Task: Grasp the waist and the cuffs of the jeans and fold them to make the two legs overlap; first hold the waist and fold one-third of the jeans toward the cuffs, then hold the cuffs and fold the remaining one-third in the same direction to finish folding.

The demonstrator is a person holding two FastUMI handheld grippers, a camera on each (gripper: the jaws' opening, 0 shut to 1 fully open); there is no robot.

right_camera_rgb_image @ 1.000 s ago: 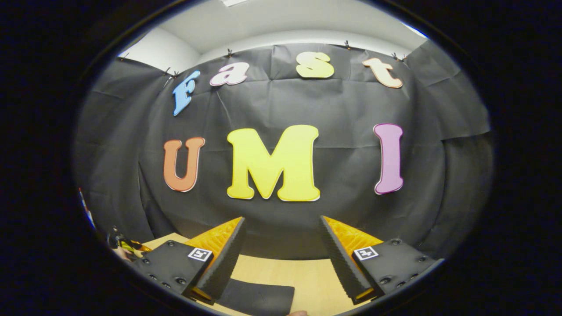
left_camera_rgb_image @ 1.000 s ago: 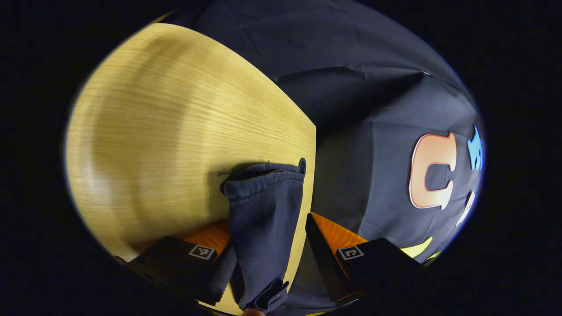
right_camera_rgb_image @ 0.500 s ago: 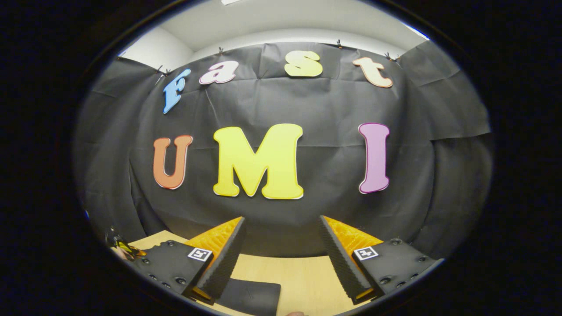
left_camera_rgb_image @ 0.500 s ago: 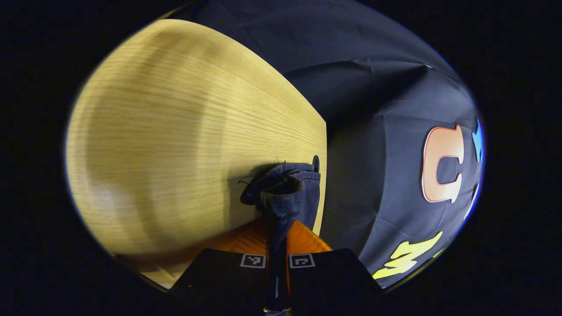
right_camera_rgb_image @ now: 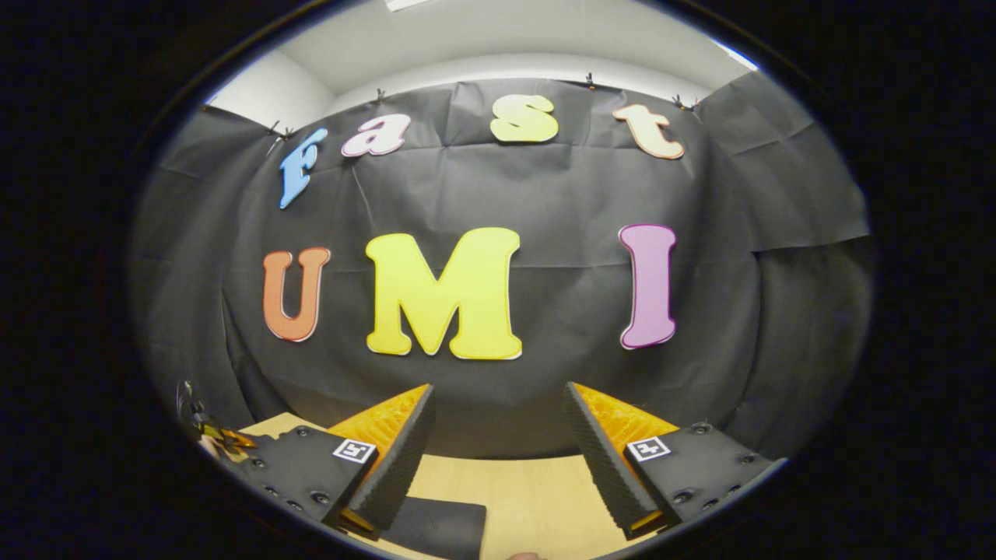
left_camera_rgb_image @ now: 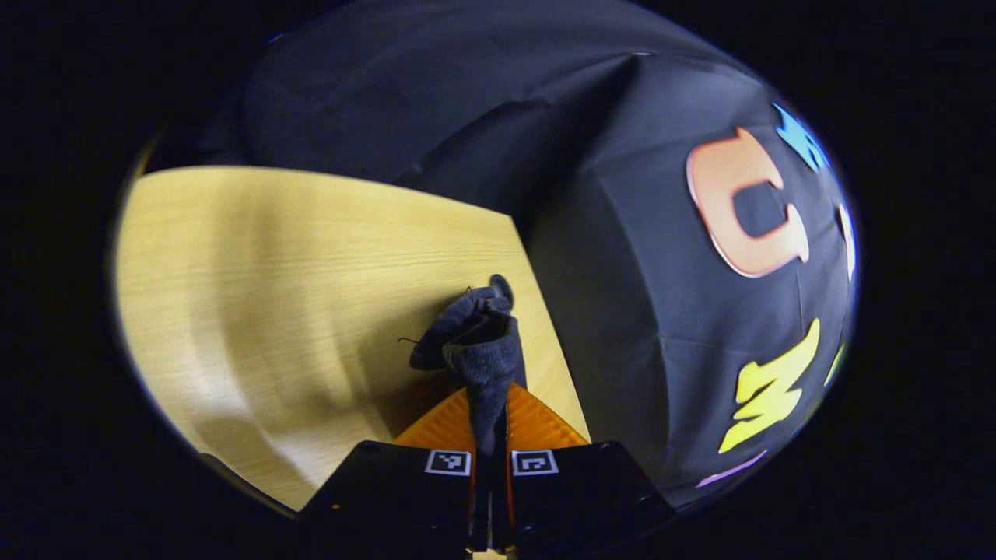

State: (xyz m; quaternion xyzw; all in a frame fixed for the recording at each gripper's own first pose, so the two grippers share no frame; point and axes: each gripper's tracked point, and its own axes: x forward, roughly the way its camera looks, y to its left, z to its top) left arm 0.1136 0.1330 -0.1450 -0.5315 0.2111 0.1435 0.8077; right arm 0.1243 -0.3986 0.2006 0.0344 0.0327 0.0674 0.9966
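So in the left gripper view, the left claw (left_camera_rgb_image: 490,435) is pinched tight on a bunched-up bit of the jeans (left_camera_rgb_image: 476,342), both fingers squeezing the dark blue denim with basically no gap between them. Looks like a hemmed end of the fabric, probably a cuff, though it's too scrunched to be sure. The cloth sticks out forward from the fingers in a crumpled wad, with a loose thread or two poking off its left side. It sits over the light wooden desk (left_camera_rgb_image: 272,295), close to the desk's far right edge. I can't tell if the wad is touching the wood or hanging just above it. There's a small dark round thing (left_camera_rgb_image: 500,286) right behind the wad at the desk edge, too small to make out. Past that edge it's just the black cloth wall (left_camera_rgb_image: 622,233) of the booth.

Right gripper view is different: the right claw (right_camera_rgb_image: 498,459) is spread wide, nothing between the fingers. It's pointing pretty much level at the cloth wall, with a strip of white ceiling (right_camera_rgb_image: 498,39) above it. Down low you get the desk again, and a flat dark piece of fabric (right_camera_rgb_image: 440,525) lying on it, just by the lower left finger; that's likely another part of the jeans but the view cuts it off.
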